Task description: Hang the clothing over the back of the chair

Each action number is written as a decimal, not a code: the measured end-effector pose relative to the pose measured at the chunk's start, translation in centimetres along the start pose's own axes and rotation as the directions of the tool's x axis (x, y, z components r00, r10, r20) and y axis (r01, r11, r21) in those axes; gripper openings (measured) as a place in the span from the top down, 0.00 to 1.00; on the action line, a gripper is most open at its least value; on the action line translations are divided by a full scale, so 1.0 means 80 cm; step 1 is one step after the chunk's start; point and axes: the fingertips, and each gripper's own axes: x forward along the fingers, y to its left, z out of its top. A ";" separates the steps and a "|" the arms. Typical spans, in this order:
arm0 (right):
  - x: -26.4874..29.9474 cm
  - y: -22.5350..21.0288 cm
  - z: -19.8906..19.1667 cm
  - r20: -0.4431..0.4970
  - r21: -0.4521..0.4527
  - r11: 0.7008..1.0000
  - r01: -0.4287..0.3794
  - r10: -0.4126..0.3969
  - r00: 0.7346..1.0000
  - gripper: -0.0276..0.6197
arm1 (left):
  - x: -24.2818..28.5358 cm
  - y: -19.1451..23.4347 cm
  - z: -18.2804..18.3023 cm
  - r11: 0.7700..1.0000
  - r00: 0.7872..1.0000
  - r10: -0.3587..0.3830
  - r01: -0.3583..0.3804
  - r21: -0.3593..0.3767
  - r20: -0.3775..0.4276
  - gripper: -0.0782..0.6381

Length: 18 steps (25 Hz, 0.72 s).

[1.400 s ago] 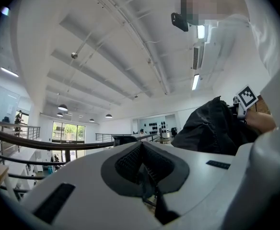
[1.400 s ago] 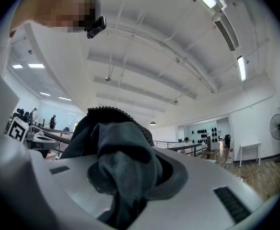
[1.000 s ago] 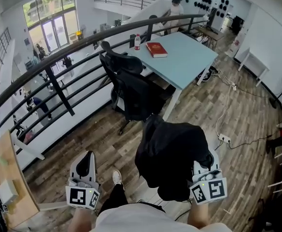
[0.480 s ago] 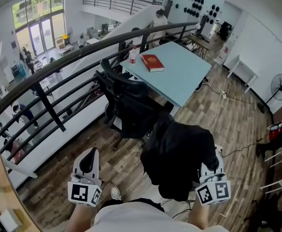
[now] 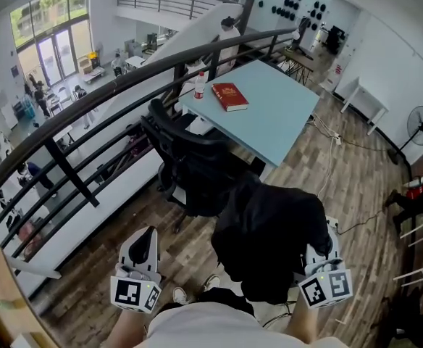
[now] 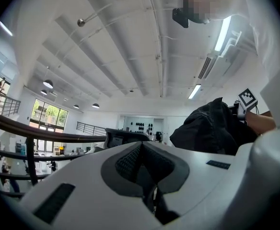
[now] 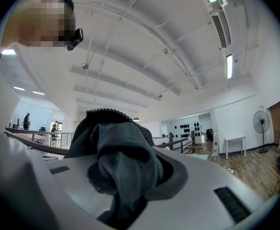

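Note:
A black garment (image 5: 269, 230) hangs bunched from my right gripper (image 5: 316, 251), which is shut on a fold of it (image 7: 118, 152). The cloth covers the jaw tips in the right gripper view. The black office chair (image 5: 193, 162) stands ahead of the garment, its curved back (image 5: 175, 125) towards the railing and its seat by the table. My left gripper (image 5: 145, 241) is at the lower left, apart from the garment and short of the chair. Its jaws (image 6: 141, 150) are shut with nothing between them. The garment also shows at the right of the left gripper view (image 6: 212, 128).
A light blue table (image 5: 277, 118) behind the chair carries a red book (image 5: 230, 96) and a bottle (image 5: 199, 85). A dark railing (image 5: 66, 118) runs along the left over a drop. Cables (image 5: 331, 162) lie on the wooden floor; a fan (image 5: 419, 125) stands at the right.
Both grippers and the garment have come forward towards the chair, which now looms larger and nearer. The left gripper has shifted a little rightward. The grip on the garment is unchanged.

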 end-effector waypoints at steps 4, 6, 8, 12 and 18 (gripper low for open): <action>0.044 -0.012 -0.009 0.017 0.009 0.999 -0.044 0.044 0.999 0.80 | 0.032 0.003 -0.003 0.999 1.000 0.018 -0.018 0.027 -0.009 0.86; 0.071 -0.020 -0.009 0.037 0.012 0.997 -0.078 0.078 0.996 0.80 | 0.054 0.011 0.003 0.998 0.999 0.048 -0.048 0.042 0.004 0.86; 0.092 -0.031 -0.009 0.052 0.022 0.994 -0.112 0.110 0.993 0.80 | 0.071 0.012 0.010 0.995 0.997 0.077 -0.078 0.055 0.016 0.86; 0.123 -0.061 -0.004 0.080 0.025 0.989 -0.148 0.146 0.986 0.80 | 0.106 0.001 0.023 0.990 0.994 0.104 -0.107 0.097 0.037 0.86; 0.165 -0.090 -0.001 0.088 0.020 0.982 -0.190 0.187 0.978 0.80 | 0.134 -0.004 0.024 0.981 0.986 0.160 -0.163 0.101 0.037 0.86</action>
